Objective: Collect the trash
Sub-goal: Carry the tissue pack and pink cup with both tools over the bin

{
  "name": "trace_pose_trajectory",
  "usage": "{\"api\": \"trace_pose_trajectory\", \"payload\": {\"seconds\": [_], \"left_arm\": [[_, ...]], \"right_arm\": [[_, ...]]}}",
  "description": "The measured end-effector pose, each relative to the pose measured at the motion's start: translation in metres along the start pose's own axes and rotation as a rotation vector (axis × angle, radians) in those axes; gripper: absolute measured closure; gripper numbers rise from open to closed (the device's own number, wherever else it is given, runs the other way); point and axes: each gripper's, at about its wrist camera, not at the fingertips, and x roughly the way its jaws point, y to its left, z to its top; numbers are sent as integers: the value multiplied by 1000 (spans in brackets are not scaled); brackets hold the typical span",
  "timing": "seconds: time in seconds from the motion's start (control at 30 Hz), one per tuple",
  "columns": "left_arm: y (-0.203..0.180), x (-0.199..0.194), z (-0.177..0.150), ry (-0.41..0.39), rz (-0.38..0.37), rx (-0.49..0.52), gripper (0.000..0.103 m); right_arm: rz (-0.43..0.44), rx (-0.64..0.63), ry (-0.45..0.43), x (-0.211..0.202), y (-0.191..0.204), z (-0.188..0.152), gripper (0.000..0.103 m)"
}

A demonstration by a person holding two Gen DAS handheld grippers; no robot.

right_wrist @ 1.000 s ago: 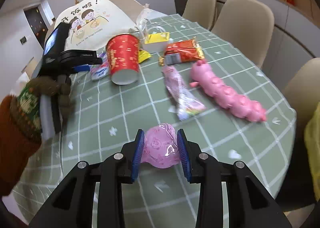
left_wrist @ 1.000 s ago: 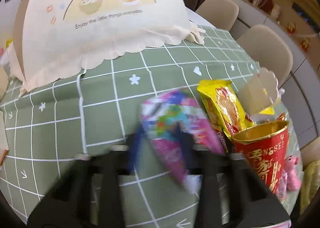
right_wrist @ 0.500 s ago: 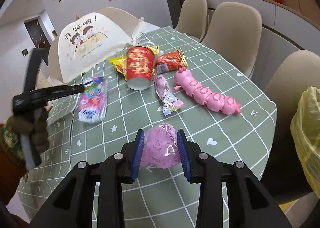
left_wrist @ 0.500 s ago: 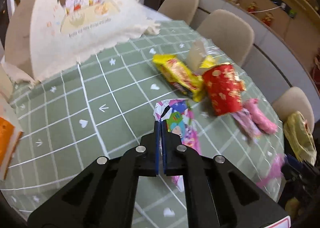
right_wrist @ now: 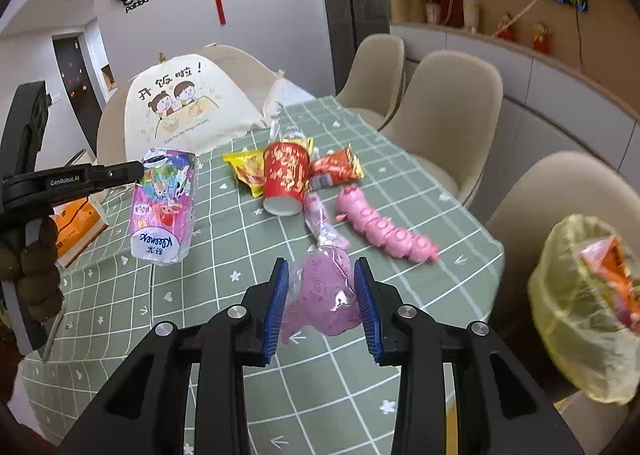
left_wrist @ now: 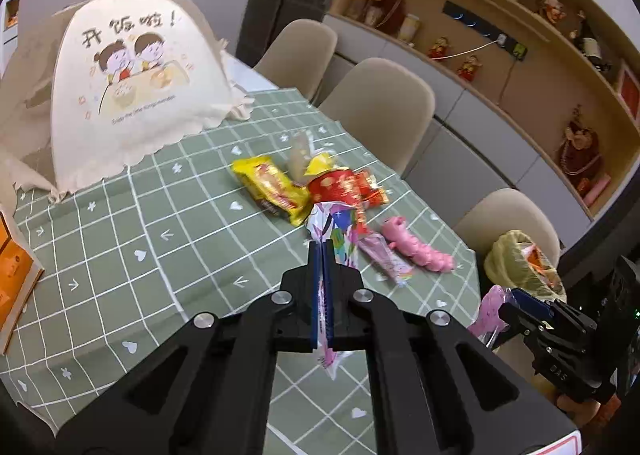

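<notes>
Both tongs grip trash: left tongs [left_wrist: 321, 255] pinch a tissue pack [right_wrist: 164, 207], right tongs [right_wrist: 322, 295] a pink wrapper [right_wrist: 324, 295].

The right gripper [right_wrist: 322, 297] clamps a crumpled pink wrapper [right_wrist: 324, 295] above the green checked table [right_wrist: 248, 239]. At left, the left gripper [right_wrist: 136, 171] holds up a tissue pack [right_wrist: 164, 207]. A yellow trash bag [right_wrist: 580, 311] stands right.

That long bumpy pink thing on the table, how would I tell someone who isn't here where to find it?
Start at the green checked tablecloth and find the tipped-over red paper cup in the middle of the litter. Just right of it, nearer the beige chairs, lies the pink caterpillar toy. Unlike the flat, crinkly wrappers around it, it is a solid chain of round segments.
</notes>
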Motion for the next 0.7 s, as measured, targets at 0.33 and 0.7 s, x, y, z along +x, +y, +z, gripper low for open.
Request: {"api": "trace_pose_trajectory", "payload": {"seconds": [0.33, 0.7], "left_arm": [[-62, -26, 18, -73, -53, 42, 101], [-204, -18, 26, -89, -178, 113, 101]], "right_arm": [[-31, -18, -96, -57, -34, 10, 70], [-121, 14, -188, -134, -140, -4, 70]]}}
